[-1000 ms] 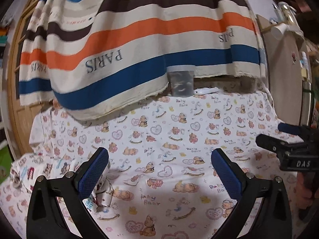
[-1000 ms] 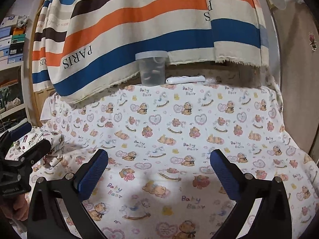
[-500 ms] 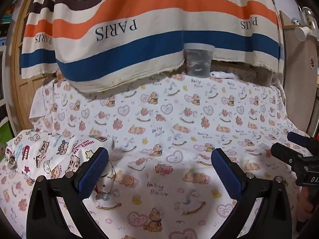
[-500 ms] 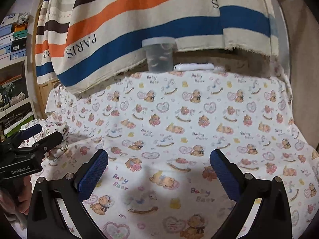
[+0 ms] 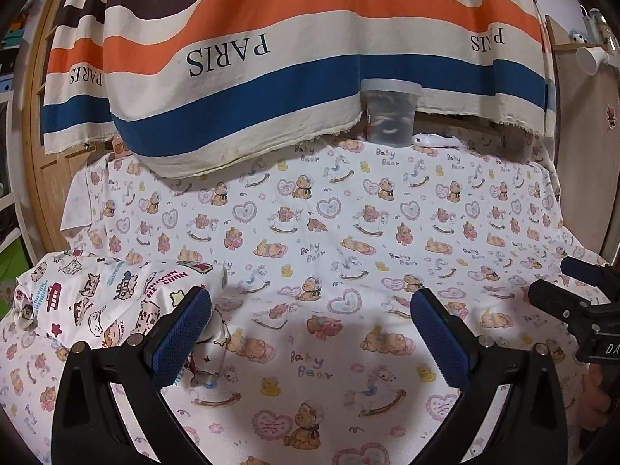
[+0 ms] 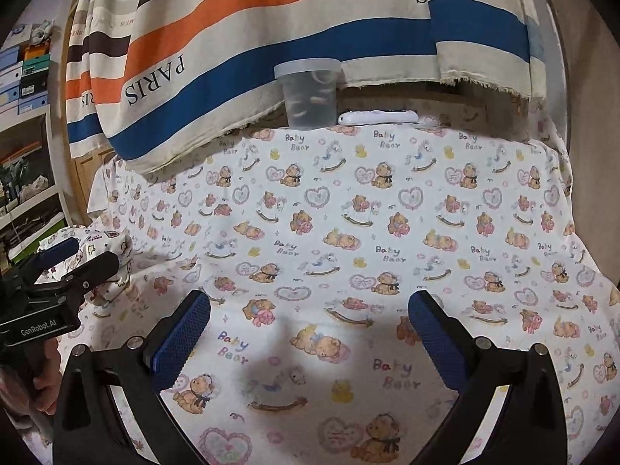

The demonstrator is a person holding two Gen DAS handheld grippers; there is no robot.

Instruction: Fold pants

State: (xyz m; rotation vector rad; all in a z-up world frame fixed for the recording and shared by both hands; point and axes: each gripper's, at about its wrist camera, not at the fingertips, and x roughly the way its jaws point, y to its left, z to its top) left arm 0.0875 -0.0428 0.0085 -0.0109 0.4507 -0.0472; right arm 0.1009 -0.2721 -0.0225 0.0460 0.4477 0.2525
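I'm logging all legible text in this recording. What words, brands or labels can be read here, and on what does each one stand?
"PARIS": striped cloth hanging at the back, printed upside down, repeated.
"HERMES": same cloth, small letters near its top, barely legible.
"Baby Bear": bear-print sheet, repeated.
"GenRobot.AI": body of the left gripper, seen from the right wrist.
"DA": cut-off label on the right gripper.
Pants: printed words too small to read reliably.
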